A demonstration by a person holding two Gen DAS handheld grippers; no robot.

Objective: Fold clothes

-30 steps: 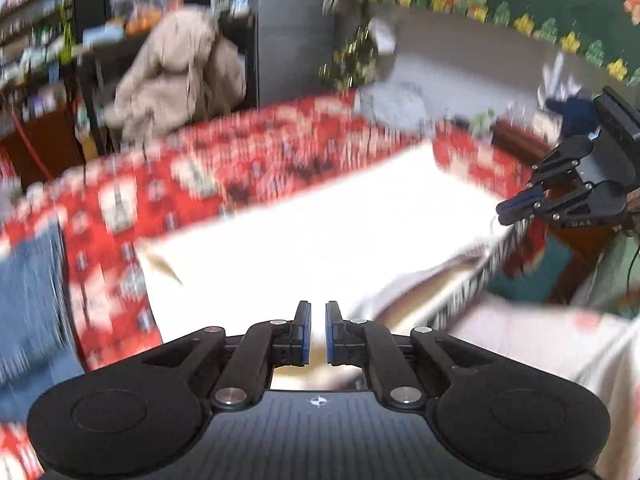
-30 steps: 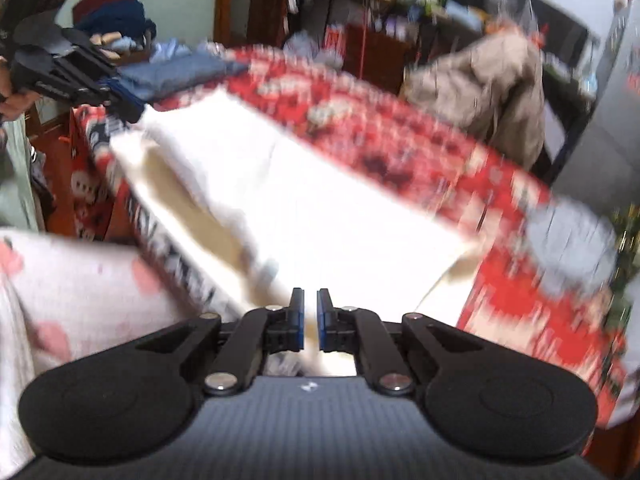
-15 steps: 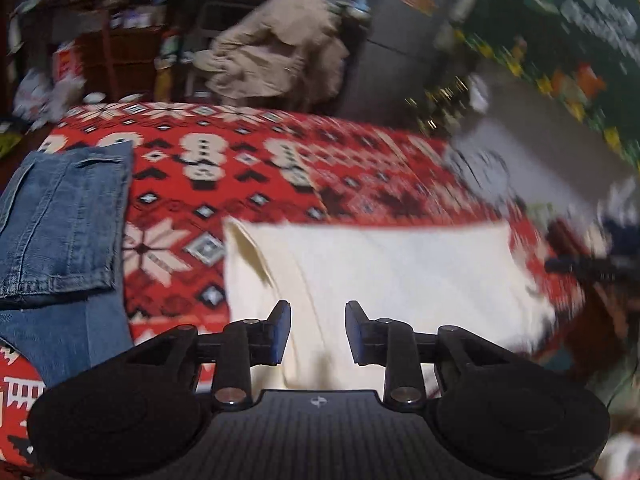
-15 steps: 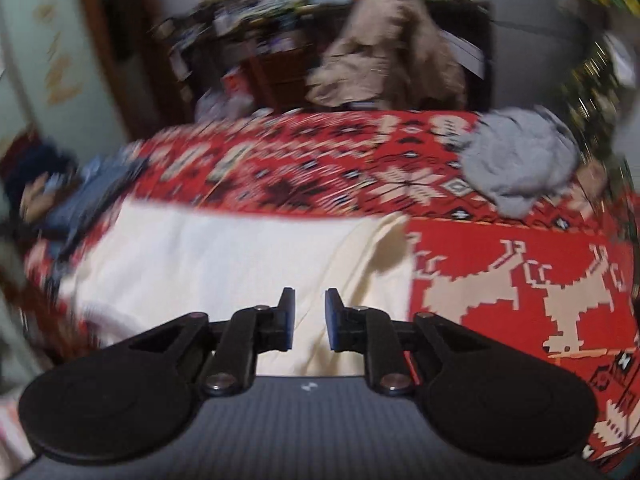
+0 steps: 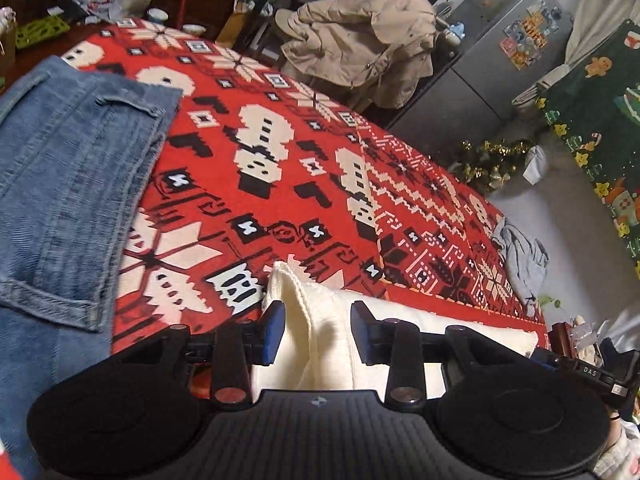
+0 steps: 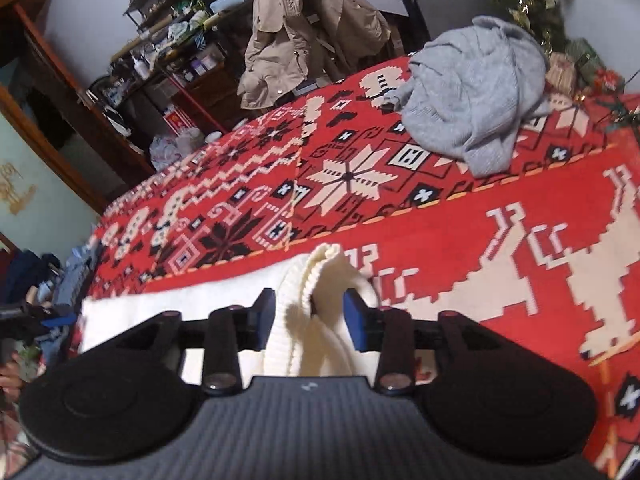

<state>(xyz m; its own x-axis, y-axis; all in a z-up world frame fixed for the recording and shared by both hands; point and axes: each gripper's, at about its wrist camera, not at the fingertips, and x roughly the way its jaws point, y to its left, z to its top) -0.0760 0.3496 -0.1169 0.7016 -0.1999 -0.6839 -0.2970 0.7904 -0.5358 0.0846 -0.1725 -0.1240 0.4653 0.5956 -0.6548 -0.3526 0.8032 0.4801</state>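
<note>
While my left gripper (image 5: 318, 330) and right gripper (image 6: 309, 318) open, the white sweater (image 5: 320, 320) lies folded, released.
The grey sweater (image 6: 472, 92) is still unfolded, I judge.

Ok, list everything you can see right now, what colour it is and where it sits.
blanket: one, red with white and black pattern, covering the surface
white sweater: one, cream, near edge, a bunched end between each pair of jaws
jeans: one, blue, flat on the left
grey sweater: one, crumpled, far right corner
beige coat: one, draped behind the blanket
fridge: one, grey, with stickers, background
left gripper: black, jaws opening around the cloth
right gripper: black, jaws opening around the cloth
</note>
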